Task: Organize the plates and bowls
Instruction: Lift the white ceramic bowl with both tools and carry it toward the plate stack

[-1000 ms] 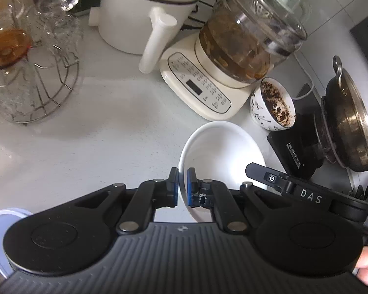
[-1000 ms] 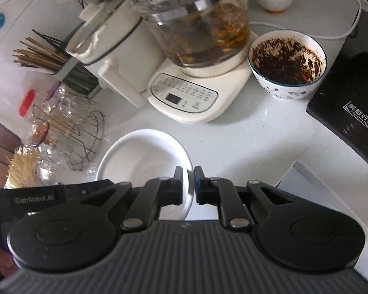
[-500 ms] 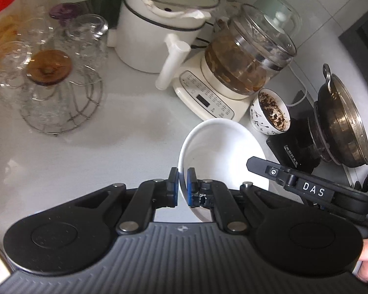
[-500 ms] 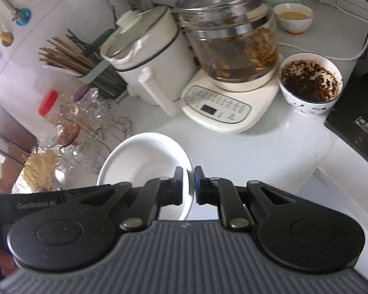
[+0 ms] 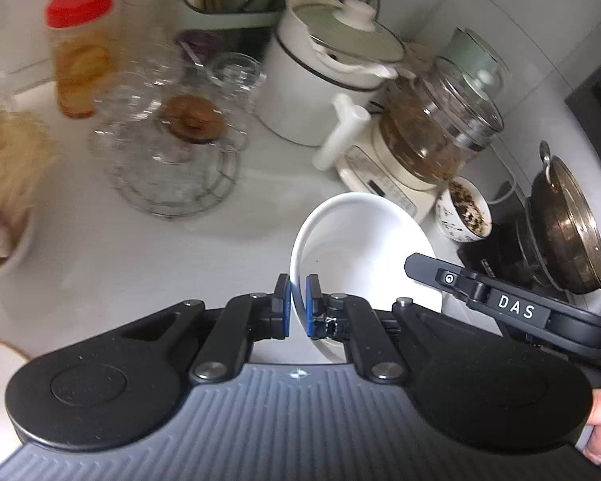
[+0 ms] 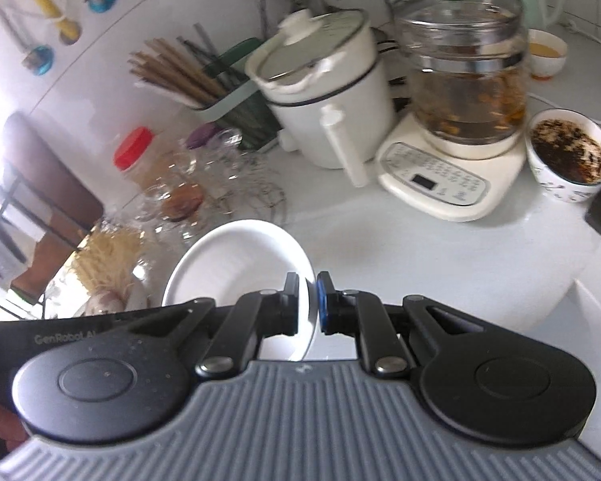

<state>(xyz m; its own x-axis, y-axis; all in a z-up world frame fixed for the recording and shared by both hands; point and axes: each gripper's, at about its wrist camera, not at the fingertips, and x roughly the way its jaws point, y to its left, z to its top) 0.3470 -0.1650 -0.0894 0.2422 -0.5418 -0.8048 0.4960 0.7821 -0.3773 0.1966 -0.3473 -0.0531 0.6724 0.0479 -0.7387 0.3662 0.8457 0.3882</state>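
Two grippers' jaws clamp white bowl (image 5: 360, 240) rim.

Soft daylight is filling both views, leaving the white tabletop (image 5: 112, 264) evenly bright with only faint shadows. In the right wrist view, strong glare is burning out the far left edge of the frame, washing the wall there to pure white. Motion blur is smearing the upper left of the left wrist view, where the red-capped jar (image 5: 80, 50) and the glassware rack (image 5: 172, 168) are looking soft and streaked. The glass kettle (image 6: 466, 80) at the upper right of the right wrist view is also blurring. Fisheye distortion is bending the wall lines and tabletop edges toward every corner, while the lower centre is staying sharp.
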